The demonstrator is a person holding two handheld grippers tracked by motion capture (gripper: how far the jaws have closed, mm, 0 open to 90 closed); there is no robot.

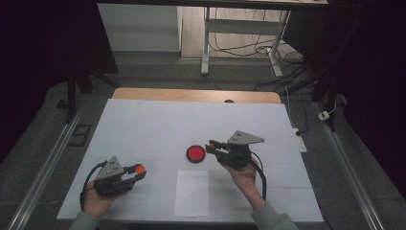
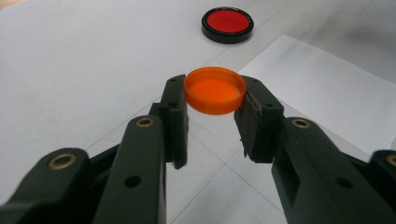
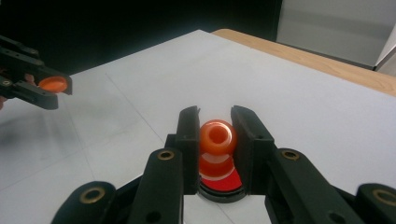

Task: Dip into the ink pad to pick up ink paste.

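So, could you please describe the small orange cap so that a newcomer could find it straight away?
Start at the white table and go to the left gripper near its front edge. Clamped between the jaw tips is the shallow round orange plastic cap, hollow side up. Unlike the black-rimmed red disc lying mid-table, it is held off the surface.

Black two-jaw tools [image 1: 139, 171], brass pivot screws, grey triangular plates, grey sleeves [image 1: 272, 219]
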